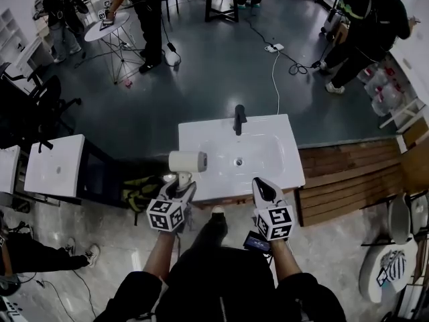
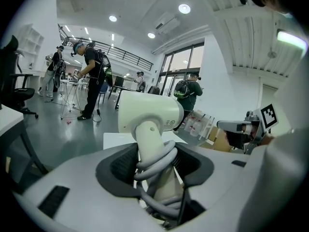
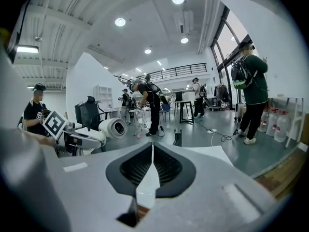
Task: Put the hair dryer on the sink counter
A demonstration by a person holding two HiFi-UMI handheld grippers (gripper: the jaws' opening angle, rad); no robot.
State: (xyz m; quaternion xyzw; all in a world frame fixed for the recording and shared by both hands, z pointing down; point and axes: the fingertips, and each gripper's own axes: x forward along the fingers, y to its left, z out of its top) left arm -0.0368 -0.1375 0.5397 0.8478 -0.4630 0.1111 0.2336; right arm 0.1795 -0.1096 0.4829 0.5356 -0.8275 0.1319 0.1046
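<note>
Hair dryer [image 2: 150,117] handle upright between left tongs [image 2: 155,164]

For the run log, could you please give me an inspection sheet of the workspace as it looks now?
Surface: white sink counter, bare apart from a black faucet.
Job's things: hair dryer held by its handle over the counter's front left edge; not set down as far as can be seen.
Clutter: nothing seen on the counter.
Grippers: left tool shut on the hair dryer; right tool shut, empty.
Cables: grey cord wound round the dryer's handle; white cable and power strip on the floor.
Surroundings: people standing behind, a round table, another sink counter at left.
</note>
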